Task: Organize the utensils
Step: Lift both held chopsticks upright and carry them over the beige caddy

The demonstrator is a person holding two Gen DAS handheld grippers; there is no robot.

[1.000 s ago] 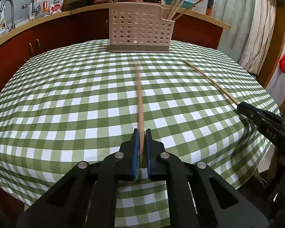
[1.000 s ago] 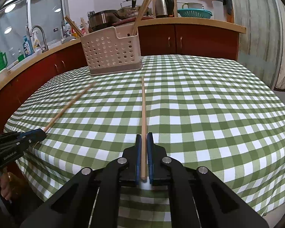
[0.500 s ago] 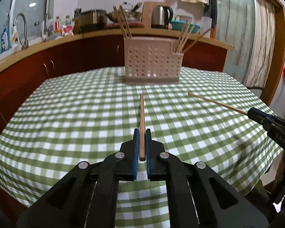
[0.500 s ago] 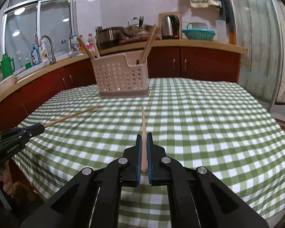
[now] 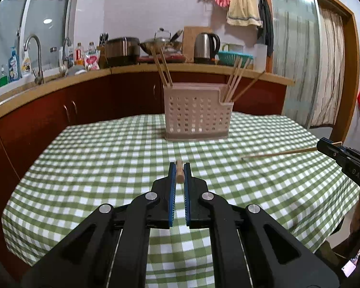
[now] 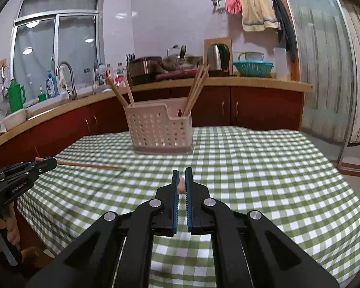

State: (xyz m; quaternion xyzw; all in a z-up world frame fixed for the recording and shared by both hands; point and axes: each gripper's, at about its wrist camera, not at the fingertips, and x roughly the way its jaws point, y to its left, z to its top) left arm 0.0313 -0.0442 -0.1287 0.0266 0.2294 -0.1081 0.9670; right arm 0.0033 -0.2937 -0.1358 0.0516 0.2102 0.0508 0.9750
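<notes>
Chopstick [image 5: 179,173] pinched end-on in left gripper [image 5: 179,176], above near part of checked tablecloth [image 5: 108,168]. Second chopstick [image 6: 182,184] clamped likewise in right gripper [image 6: 182,186]. Pale perforated holder [image 5: 195,112] at far side, with chopsticks standing in both ends.

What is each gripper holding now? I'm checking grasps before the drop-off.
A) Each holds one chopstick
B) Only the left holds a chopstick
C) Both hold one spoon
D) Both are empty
A: the left gripper is shut on a chopstick, and the right gripper on another chopstick, both above the checked tablecloth.
</notes>
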